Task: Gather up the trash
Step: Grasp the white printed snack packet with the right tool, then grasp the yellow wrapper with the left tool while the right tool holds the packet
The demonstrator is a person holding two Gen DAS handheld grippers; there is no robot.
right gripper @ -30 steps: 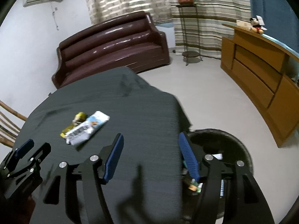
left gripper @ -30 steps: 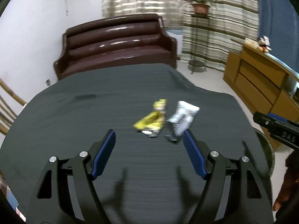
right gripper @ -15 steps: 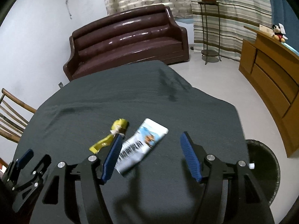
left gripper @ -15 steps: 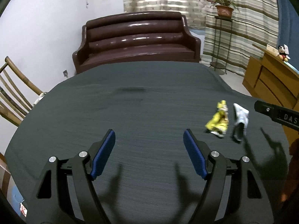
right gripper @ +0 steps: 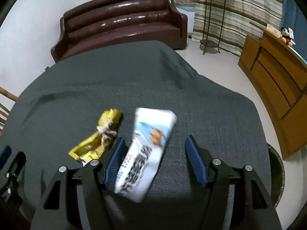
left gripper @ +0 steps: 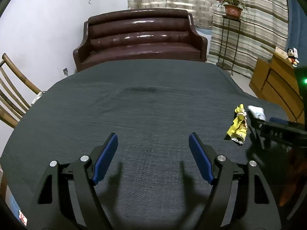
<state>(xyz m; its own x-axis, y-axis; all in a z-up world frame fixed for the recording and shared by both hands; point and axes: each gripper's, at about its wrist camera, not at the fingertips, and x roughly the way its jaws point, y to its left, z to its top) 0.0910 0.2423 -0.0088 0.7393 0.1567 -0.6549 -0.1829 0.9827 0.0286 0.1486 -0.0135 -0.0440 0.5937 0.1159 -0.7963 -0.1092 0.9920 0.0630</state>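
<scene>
**Right claw straddling the white wrapper, left claw idle**

Two pieces of trash lay close together on the dark grey cloth-covered table (right gripper: 191,99), toward its right edge: a flat white and light-blue plastic snack wrapper (right gripper: 147,153) with printed lettering, and just to its left a crumpled yellow foil wrapper (right gripper: 99,140) twisted with a scrap of white paper. The right gripper (right gripper: 155,145) stood with its blue-padded jaws apart, the white wrapper lying between them, nearer the left pad; whether that pad touched it could not be told, and the wrapper was not pinched. The left gripper (left gripper: 153,141) hung wide apart over bare cloth nearer the table's middle, with nothing between its jaws.

Both wrappers looked feather-light, thin and limp. The white one seemed smooth and likely slippery, lying flat, so a pinch across its narrow width should buckle it into a graspable ridge. The yellow one, already bunched, offered raised folds to take hold of. A dark round bin (right gripper: 276,174) showed on the floor past the table's right edge.
</scene>
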